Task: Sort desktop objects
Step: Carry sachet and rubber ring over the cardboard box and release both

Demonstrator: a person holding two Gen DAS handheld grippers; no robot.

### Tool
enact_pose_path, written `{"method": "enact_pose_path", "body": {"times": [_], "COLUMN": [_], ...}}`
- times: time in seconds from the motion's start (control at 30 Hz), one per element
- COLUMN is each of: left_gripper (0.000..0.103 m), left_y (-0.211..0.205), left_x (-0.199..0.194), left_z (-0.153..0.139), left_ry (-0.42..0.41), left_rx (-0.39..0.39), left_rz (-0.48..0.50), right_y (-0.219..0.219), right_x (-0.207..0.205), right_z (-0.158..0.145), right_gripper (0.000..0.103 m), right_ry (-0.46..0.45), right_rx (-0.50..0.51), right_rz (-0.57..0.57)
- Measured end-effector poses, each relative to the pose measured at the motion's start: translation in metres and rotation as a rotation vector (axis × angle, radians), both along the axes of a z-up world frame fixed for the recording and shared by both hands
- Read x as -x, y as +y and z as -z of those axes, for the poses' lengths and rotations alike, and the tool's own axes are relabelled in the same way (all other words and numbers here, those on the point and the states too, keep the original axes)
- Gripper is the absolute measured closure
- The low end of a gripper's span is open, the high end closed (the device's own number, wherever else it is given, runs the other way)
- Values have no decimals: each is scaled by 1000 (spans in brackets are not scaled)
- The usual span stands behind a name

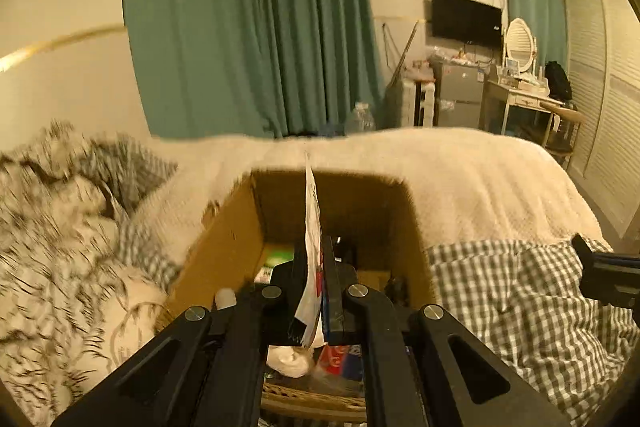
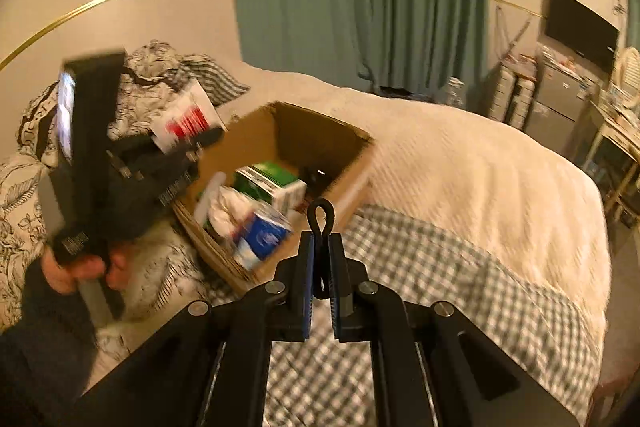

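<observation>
Right wrist view first: my right gripper (image 2: 320, 259) has its fingers (image 2: 306, 283) pinched nearly together on a small black loop (image 2: 321, 217), some clip or ring I can't identify, whose eye stands up past the fingertips. I read the tight pinch as needed for so thin a piece. Below the fingers lies the checked part of the bed cover (image 2: 420, 267). Just ahead and to the left of the fingertips sits an open cardboard box (image 2: 352, 171) on the bed, holding a green-and-white carton (image 2: 272, 183), a blue-and-white packet (image 2: 262, 237) and crumpled white stuff (image 2: 230, 207). Farther left, the other hand (image 2: 76, 269) carries the left gripper (image 2: 192, 141), blurred, with a white-and-red paper packet (image 2: 186, 121) clamped in it above the box's left edge.

Left wrist view: the left fingers (image 1: 334, 279) are closed to a sliver on that flat packet (image 1: 312, 211), which stands edge-on between them and rises beyond the tips. The box (image 1: 224, 247) opens directly beneath and ahead, so I judge both pieces are being carried over it as the sorting bin. Neither has been dropped in yet. Beyond the box the cream blanket (image 1: 460, 179) runs out to green curtains (image 1: 248, 27).
</observation>
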State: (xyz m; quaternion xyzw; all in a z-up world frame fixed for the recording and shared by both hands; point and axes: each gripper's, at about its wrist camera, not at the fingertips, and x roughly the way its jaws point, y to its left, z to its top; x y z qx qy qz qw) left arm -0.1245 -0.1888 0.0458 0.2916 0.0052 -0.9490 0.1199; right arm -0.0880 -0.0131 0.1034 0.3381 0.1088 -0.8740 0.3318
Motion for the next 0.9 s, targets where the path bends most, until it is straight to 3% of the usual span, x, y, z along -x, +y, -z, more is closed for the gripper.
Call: {"method": "enact_pose_path", "body": {"times": [0.17,0.27,0.37,0.5,0.53,0.57,0.6,0.63,0.67,0.77,0.9], "left_gripper": [98,98,98,93,89,65,22,4,0,0,0], "left_y": [-26,-44,-51,-46,-43,-43,-42,-41,-40,-36,-23], "left_x": [16,29,35,38,37,36,35,33,29,18,4], "left_z": [13,24,43,51,52,53,53,53,50,47,46], "left_ry": [-16,-50,-112,-140,-142,-145,-152,-145,-116,-84,-73], "left_rx": [-14,-76,-127,-117,-114,-113,-109,-99,-88,-99,-56], "left_rz": [-66,-71,-69,-56,-56,-62,-81,-111,-140,-142,-134], "right_y": [-56,-88,-101,-98,-97,-94,-94,-88,-82,-59,-37], "right_x": [33,61,82,99,100,101,103,103,103,102,88], "right_z": [16,35,49,58,59,58,57,55,52,41,28], "right_gripper": [97,97,97,97,96,84,63,52,41,41,41], "right_ry": [-26,-83,-149,-224,-221,-215,-214,-213,-213,-228,-182], "right_rx": [11,17,53,150,150,150,150,162,175,220,185], "right_rz": [-68,-86,-72,-31,-15,12,32,63,83,108,130]}}
